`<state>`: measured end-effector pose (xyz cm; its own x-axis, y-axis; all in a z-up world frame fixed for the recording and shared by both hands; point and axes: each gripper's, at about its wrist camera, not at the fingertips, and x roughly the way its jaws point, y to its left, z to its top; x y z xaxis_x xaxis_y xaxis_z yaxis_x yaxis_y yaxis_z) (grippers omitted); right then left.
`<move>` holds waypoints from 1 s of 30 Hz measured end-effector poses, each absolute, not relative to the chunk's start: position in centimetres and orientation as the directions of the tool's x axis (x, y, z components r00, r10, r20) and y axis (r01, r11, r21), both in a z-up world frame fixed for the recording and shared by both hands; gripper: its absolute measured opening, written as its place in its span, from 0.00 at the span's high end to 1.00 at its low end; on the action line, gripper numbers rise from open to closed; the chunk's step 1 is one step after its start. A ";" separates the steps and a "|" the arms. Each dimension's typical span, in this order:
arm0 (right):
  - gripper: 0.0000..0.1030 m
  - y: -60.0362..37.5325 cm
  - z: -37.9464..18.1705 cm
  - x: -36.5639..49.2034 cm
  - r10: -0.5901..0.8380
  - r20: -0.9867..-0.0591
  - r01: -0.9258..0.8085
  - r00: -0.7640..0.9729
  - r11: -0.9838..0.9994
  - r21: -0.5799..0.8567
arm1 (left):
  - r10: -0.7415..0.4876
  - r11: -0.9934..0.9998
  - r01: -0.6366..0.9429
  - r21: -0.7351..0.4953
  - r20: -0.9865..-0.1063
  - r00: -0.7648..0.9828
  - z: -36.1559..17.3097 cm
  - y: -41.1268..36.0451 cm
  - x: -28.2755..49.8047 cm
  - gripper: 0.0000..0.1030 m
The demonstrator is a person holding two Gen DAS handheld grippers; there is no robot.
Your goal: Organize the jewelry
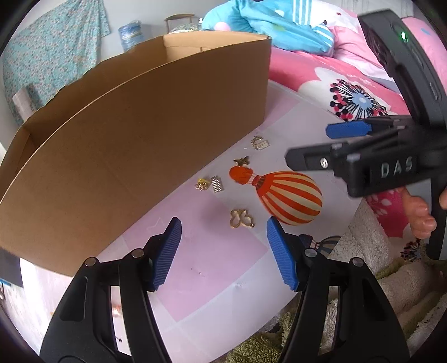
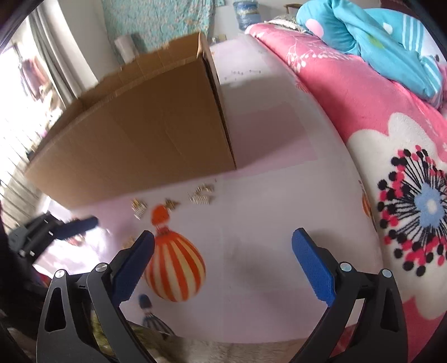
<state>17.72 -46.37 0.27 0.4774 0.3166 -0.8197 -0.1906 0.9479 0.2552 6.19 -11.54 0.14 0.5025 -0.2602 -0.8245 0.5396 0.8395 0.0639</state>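
Observation:
Several small gold jewelry pieces lie on a pink and white mat in front of an open cardboard box. In the left wrist view a gold clover-shaped pendant lies just ahead of my open, empty left gripper. A gold clip pair, a small butterfly charm and another clip lie farther on. My right gripper is open and empty above the mat; it also shows in the left wrist view. The jewelry and the box show blurred in the right wrist view.
The mat carries a printed red-and-cream striped balloon. A pink flowered blanket and blue bedding lie to the right. A fluffy rug borders the mat's near edge. The box wall stands tall at left.

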 end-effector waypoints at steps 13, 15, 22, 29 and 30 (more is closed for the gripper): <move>0.26 -45.9 0.3 18.0 0.336 -0.803 -0.216 0.493 0.941 0.262 | -0.273 0.829 0.559 0.030 -0.849 0.451 -0.8 -12.3 6.8 0.68; 0.27 -45.7 0.4 18.0 0.332 -0.802 -0.223 0.497 0.942 0.252 | -0.273 0.832 0.554 0.024 -0.851 0.448 -0.8 -12.3 6.9 0.71; 0.27 -45.1 0.4 18.0 0.332 -0.803 -0.239 0.495 0.941 0.241 | -0.277 0.824 0.566 0.027 -0.852 0.444 -0.9 -12.5 6.6 0.81; 0.27 -45.1 0.4 18.1 0.333 -0.803 -0.240 0.494 0.940 0.242 | -0.288 0.825 0.564 0.015 -0.848 0.445 -0.9 -12.4 6.7 0.86; 0.27 -45.1 0.4 18.1 0.333 -0.803 -0.240 0.494 0.940 0.242 | -0.290 0.826 0.564 0.013 -0.847 0.445 -0.9 -12.3 6.7 0.86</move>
